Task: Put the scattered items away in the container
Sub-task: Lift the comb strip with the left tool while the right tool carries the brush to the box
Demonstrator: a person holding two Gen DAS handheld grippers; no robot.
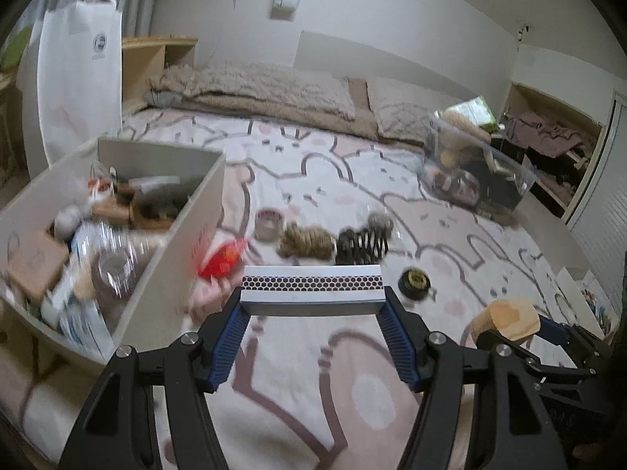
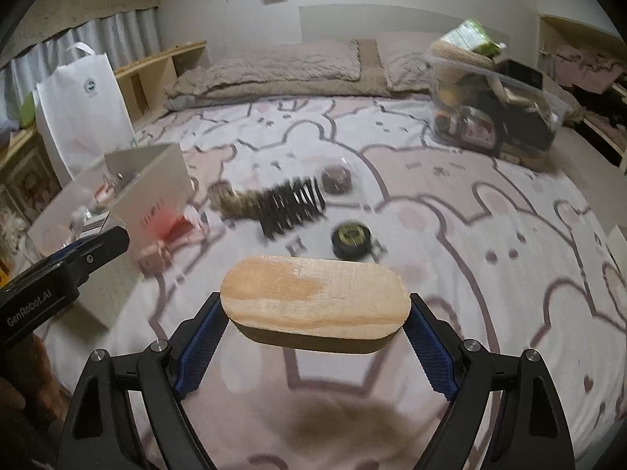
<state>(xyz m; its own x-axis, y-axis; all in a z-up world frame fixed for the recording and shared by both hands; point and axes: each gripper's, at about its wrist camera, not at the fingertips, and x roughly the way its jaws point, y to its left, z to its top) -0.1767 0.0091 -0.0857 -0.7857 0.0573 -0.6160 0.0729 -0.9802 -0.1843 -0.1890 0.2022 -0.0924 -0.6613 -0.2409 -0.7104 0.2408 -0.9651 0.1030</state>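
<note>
My left gripper [image 1: 312,300] is shut on a white matchbox [image 1: 311,289] with a dotted striking strip, held above the bed. My right gripper [image 2: 316,313] is shut on an oval wooden block [image 2: 315,303]; the same wooden block [image 1: 505,319] shows at the lower right of the left wrist view. The white container [image 1: 196,235] full of odds and ends stands to the left of the matchbox; the container [image 2: 149,180] also appears at the left of the right wrist view. Scattered on the bedspread lie a rope coil [image 1: 305,241], a black spring [image 1: 362,243], a red packet [image 1: 223,262], a tape roll [image 1: 269,224] and a black round tin [image 1: 414,282].
A clear plastic bin [image 2: 493,109] packed with things stands at the far right of the bed. A white shopping bag [image 1: 80,78] hangs at the left. Pillows and a folded blanket [image 1: 254,94] lie along the headboard. A pink item [image 2: 156,260] rests beside the container.
</note>
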